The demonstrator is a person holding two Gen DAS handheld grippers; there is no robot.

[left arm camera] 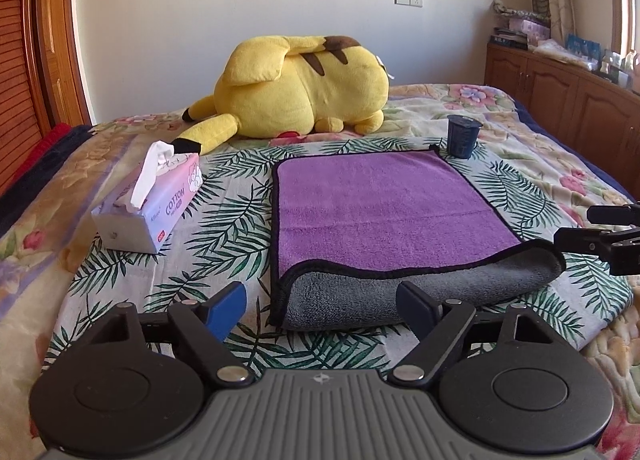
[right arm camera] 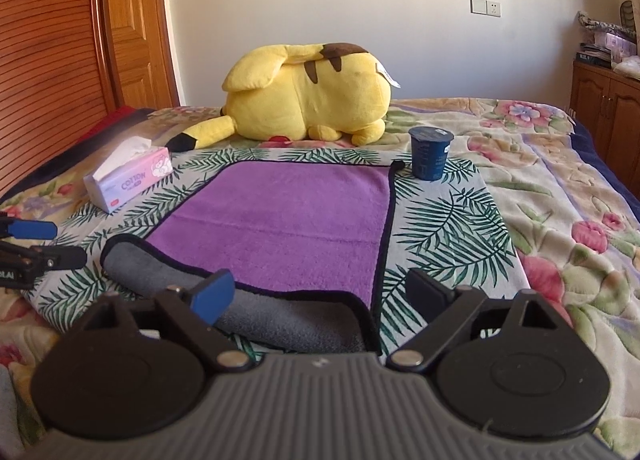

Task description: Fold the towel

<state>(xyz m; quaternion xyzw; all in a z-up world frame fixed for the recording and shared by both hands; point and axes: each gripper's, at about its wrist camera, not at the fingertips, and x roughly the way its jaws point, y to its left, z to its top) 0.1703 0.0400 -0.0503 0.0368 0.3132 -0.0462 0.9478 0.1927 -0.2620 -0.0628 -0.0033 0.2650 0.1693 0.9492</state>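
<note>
We note both hand-held grippers, left [left arm camera: 320, 306] and right [right arm camera: 320, 296], wide open, empty. Towel [left arm camera: 380, 204] near edge curled at 6 o'clock; risk: lopsided fold.

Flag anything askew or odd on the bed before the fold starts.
The towel is not flat: its near edge is curled over, showing the grey underside, more so toward the right. The dark cup stands upright just off the far right corner. No spills or damage visible.
</note>
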